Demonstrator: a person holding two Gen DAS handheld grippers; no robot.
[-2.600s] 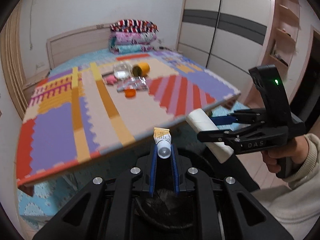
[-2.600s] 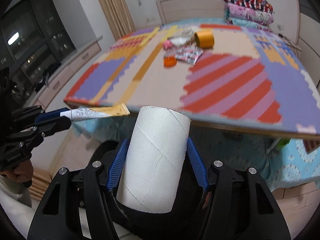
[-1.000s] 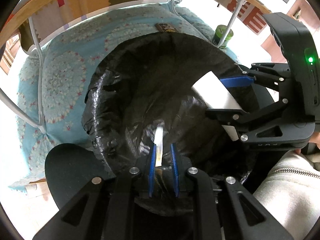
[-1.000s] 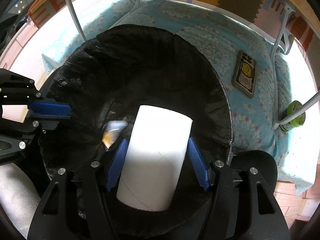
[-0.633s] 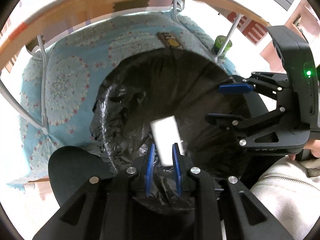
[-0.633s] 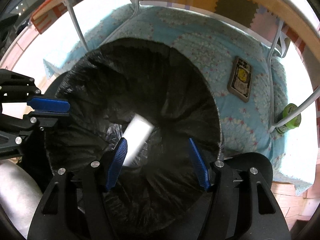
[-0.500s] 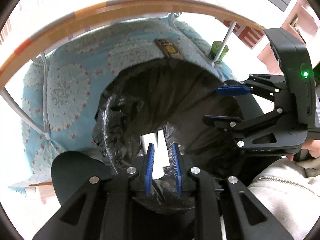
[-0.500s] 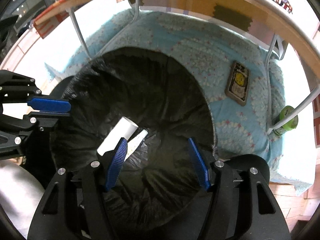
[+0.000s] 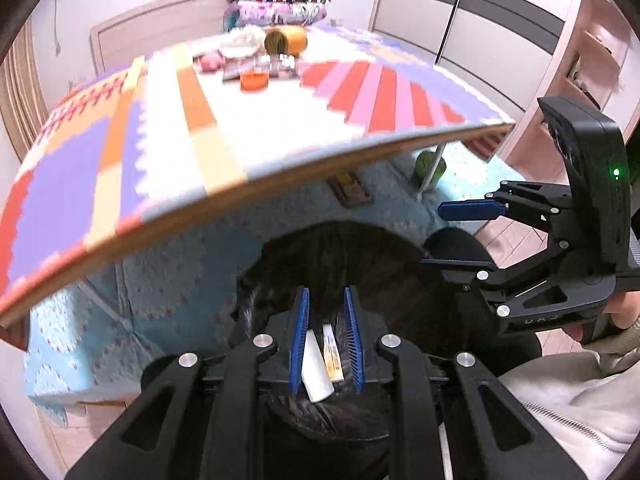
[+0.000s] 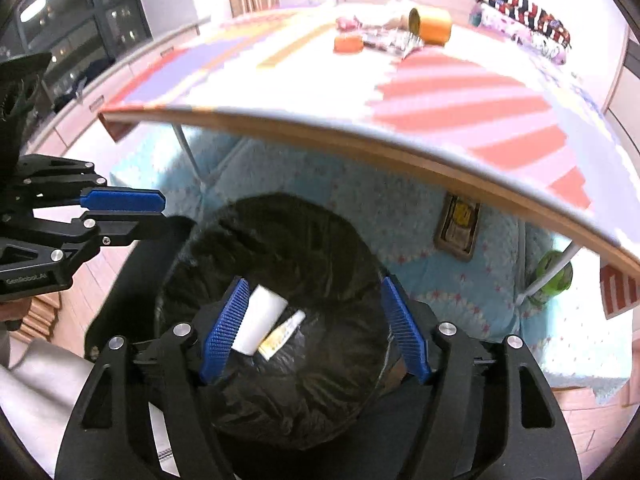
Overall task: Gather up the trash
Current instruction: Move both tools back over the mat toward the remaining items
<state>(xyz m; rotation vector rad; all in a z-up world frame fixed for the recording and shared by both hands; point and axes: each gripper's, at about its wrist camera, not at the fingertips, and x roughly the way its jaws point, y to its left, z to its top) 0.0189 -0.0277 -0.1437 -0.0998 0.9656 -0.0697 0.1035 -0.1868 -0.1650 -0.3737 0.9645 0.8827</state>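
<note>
**Roll and tube lie in the bag, both grippers empty**

A white cardboard roll (image 10: 259, 319) lies at the bottom of the black bin bag (image 10: 280, 240), tilted, its round open end facing up and to the right. Its surface is plain and matt. Just beside it, touching or nearly so, lies a small squeezed tube (image 10: 281, 335), white at the cap end and yellow-orange at the flat crimped end, with print too small to read. In the left wrist view the same roll (image 9: 314, 364) and tube (image 9: 333, 356) show side by side between the blue pads, deep in the bag (image 9: 400, 280).

The right gripper (image 10: 316, 330) hangs over the bag mouth with its jaws spread wide and nothing between them. The left gripper (image 9: 326, 340) is narrower but also parted and holds nothing; the trash seen between its pads lies below it in the bag. Each gripper shows at the side of the other's view, jaws apart.

The bag is crinkled and glossy, its rim folded over a round bin. It stands on the floor beside a blue patterned bedspread (image 10: 400, 216), below the edge of a board (image 10: 360, 92) covered in coloured foam mats. On the board, well away from the bag, lie an orange lid (image 10: 349, 44), a yellow tape roll (image 10: 431, 24), some wrappers (image 10: 390, 42) and a pink item (image 10: 346, 22), all blurred.
</note>
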